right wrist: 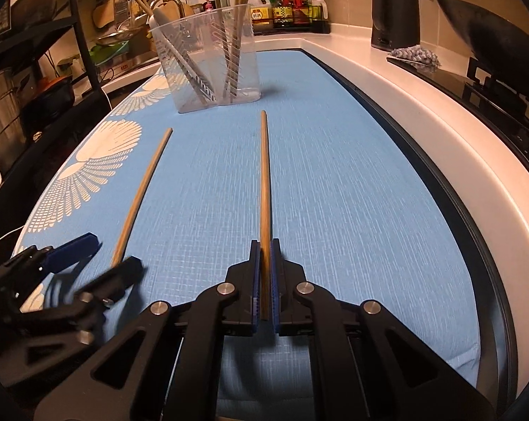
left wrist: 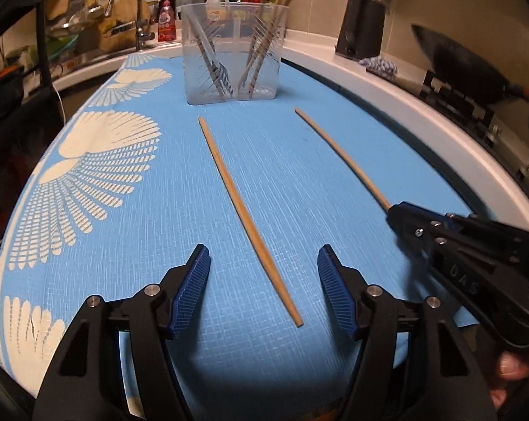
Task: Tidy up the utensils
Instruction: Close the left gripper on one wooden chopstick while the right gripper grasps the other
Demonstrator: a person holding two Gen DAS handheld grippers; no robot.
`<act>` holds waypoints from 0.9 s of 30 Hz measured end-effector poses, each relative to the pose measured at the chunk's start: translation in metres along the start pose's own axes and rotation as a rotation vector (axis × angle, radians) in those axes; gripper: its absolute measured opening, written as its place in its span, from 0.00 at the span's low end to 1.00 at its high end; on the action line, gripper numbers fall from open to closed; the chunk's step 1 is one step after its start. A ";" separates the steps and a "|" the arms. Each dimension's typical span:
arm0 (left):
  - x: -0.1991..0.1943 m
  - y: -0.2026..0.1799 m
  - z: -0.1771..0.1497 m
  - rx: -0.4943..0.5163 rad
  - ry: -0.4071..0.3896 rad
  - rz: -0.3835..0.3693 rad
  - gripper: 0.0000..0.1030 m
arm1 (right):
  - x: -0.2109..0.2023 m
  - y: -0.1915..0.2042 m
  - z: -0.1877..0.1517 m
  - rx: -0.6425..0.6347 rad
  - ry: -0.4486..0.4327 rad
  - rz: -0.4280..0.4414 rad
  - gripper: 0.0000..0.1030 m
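Two wooden chopsticks lie on a blue patterned mat. The left chopstick lies between the spread fingers of my left gripper, which is open and not touching it. My right gripper is shut on the near end of the right chopstick. In the left wrist view the right gripper shows at the right, holding that chopstick. In the right wrist view the left gripper straddles the left chopstick. A clear plastic utensil holder with several utensils stands at the far end of the mat.
A white counter edge curves along the right, with a black stove and wok beyond. A sink faucet and dish rack stand at the far left. Bottles and a black appliance line the back wall.
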State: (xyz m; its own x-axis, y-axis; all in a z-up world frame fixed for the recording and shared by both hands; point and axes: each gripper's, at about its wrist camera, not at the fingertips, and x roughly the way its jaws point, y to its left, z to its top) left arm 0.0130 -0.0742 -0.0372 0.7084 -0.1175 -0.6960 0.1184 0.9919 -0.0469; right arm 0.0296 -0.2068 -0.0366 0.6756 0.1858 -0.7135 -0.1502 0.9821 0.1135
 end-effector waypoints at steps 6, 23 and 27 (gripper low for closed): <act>0.000 0.000 0.001 0.029 -0.020 0.065 0.40 | 0.000 0.001 -0.002 -0.003 -0.004 0.008 0.06; -0.003 0.064 0.003 -0.135 -0.037 0.122 0.17 | 0.005 0.011 0.000 -0.012 0.000 0.034 0.09; -0.005 0.062 0.001 -0.139 -0.049 0.125 0.52 | 0.003 0.010 -0.001 -0.012 -0.005 0.029 0.16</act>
State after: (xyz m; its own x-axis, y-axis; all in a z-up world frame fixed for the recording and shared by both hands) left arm 0.0173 -0.0123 -0.0356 0.7450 0.0087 -0.6670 -0.0676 0.9958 -0.0626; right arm 0.0294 -0.1968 -0.0387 0.6745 0.2143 -0.7065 -0.1783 0.9759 0.1258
